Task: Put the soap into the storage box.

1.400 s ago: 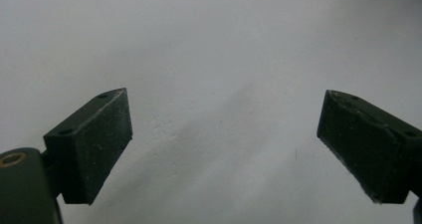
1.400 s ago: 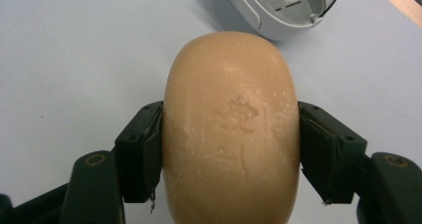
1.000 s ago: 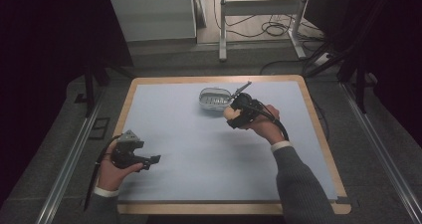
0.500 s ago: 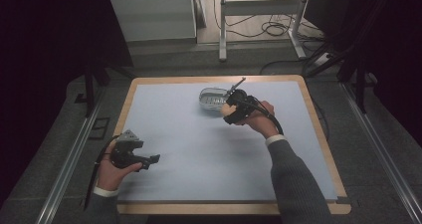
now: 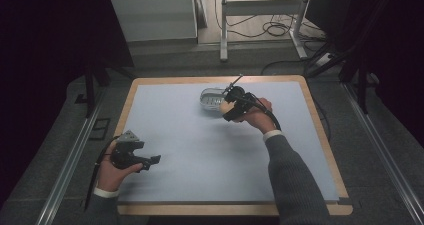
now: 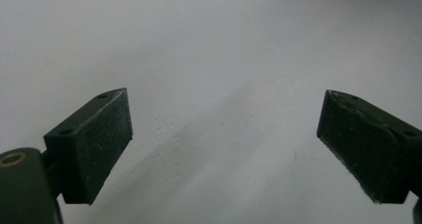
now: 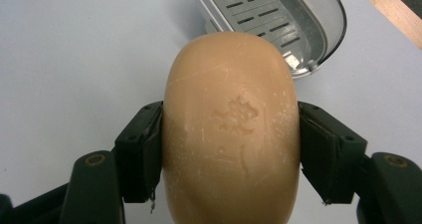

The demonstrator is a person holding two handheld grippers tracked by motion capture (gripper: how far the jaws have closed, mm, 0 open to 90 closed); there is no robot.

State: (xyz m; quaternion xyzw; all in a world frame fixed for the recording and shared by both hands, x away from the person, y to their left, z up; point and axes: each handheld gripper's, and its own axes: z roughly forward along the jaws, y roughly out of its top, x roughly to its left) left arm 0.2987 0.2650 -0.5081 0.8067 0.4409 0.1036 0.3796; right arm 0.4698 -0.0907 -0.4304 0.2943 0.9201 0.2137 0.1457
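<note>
A tan oval bar of soap (image 7: 231,129) is clamped between the two black jaws of my right gripper (image 7: 230,149), which is shut on it. In the high view that gripper (image 5: 227,106) hovers at the near right edge of a grey slotted soap dish (image 5: 210,98) at the back middle of the mat. The dish (image 7: 278,20) lies just beyond the soap in the right gripper view. My left gripper (image 5: 152,161) rests near the mat's front left, pointing right. Its jaws stand wide open over bare mat (image 6: 224,149), with nothing between them.
A pale blue mat (image 5: 200,155) covers a wooden-edged table (image 5: 320,130). Metal rails run along both sides on the floor. A white cabinet and a metal frame with cables stand behind the table.
My right gripper has carried the soap a little leftward and slightly down, up to the dish's near edge. The left gripper has stayed put.
</note>
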